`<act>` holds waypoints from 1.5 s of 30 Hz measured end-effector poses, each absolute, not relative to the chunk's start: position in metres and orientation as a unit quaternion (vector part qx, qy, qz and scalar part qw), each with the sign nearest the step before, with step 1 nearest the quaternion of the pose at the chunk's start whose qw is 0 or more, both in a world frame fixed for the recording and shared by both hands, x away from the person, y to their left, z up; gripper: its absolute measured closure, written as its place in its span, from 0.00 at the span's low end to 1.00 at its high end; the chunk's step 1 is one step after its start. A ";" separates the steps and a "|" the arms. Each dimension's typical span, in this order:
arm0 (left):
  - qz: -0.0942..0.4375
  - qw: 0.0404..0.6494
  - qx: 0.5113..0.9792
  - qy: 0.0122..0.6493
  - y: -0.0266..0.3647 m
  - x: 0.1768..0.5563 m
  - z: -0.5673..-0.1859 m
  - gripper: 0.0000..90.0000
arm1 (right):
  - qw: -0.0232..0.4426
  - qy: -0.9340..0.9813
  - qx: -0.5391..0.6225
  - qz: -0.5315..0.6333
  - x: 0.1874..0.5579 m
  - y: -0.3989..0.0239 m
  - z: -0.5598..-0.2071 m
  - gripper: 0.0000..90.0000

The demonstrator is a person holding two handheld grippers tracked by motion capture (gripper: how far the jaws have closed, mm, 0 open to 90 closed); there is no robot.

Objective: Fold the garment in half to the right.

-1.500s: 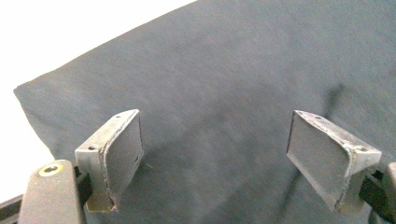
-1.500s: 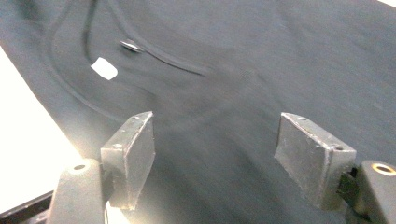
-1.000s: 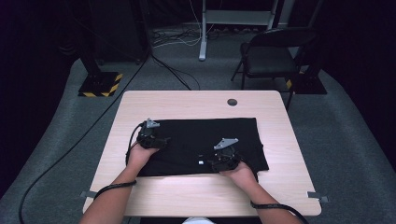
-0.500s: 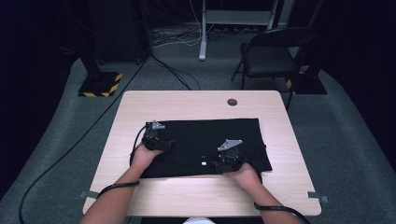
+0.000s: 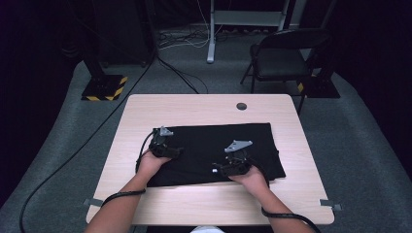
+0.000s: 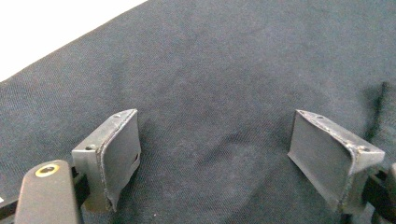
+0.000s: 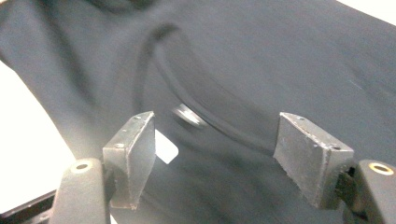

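A black garment (image 5: pixel 214 145) lies spread flat on the light wooden table (image 5: pixel 204 109). My left gripper (image 5: pixel 167 148) rests on its left part, open, with only dark cloth (image 6: pixel 224 70) between its jaws (image 6: pixel 215 128). My right gripper (image 5: pixel 224 169) sits low on the garment's near edge, also open (image 7: pixel 217 128). Between its jaws I see a curved collar seam (image 7: pixel 201 107) and a small white label (image 7: pixel 166 150), which shows in the high view as a white speck (image 5: pixel 214 170). Neither gripper holds anything.
A dark round hole (image 5: pixel 241 106) sits in the far part of the tabletop. Behind the table stand a black folding chair (image 5: pixel 282 60) and a stand base with yellow-black stripes (image 5: pixel 104 87). Cables run across the grey floor (image 5: pixel 87 141).
Both grippers have shifted a little to the right over the garment. The garment's right edge lies slightly farther right than before.
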State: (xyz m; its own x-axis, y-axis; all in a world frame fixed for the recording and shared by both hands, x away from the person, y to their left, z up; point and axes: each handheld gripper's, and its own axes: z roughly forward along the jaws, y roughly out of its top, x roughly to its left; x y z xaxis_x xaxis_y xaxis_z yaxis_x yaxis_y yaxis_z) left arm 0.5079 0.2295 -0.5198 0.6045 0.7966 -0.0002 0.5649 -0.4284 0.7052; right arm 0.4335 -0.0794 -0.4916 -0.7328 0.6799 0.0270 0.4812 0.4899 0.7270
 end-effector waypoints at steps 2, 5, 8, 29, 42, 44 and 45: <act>0.169 0.344 0.829 0.407 0.231 0.509 -0.520 0.19 | 0.121 0.862 0.318 0.376 0.437 -0.058 -0.494 0.32; 0.169 0.346 0.829 0.404 0.232 0.508 -0.521 0.19 | 0.117 0.869 0.307 0.371 0.440 -0.041 -0.502 0.32; 0.168 0.347 0.831 0.400 0.233 0.506 -0.521 0.19 | 0.114 0.875 0.297 0.364 0.440 -0.029 -0.510 0.33; 0.159 0.320 0.844 0.399 0.241 0.514 -0.510 0.20 | 0.127 0.872 0.288 0.375 0.426 -0.030 -0.519 0.40; 0.168 0.339 0.835 0.401 0.246 0.512 -0.519 0.16 | 0.136 0.861 0.267 0.412 0.424 0.015 -0.506 0.30; 0.162 0.346 0.833 0.399 0.249 0.512 -0.520 0.17 | 0.130 0.864 0.259 0.411 0.423 0.024 -0.507 0.30; 0.162 0.346 0.833 0.399 0.249 0.512 -0.520 0.17 | 0.125 0.864 0.257 0.415 0.422 0.027 -0.508 0.32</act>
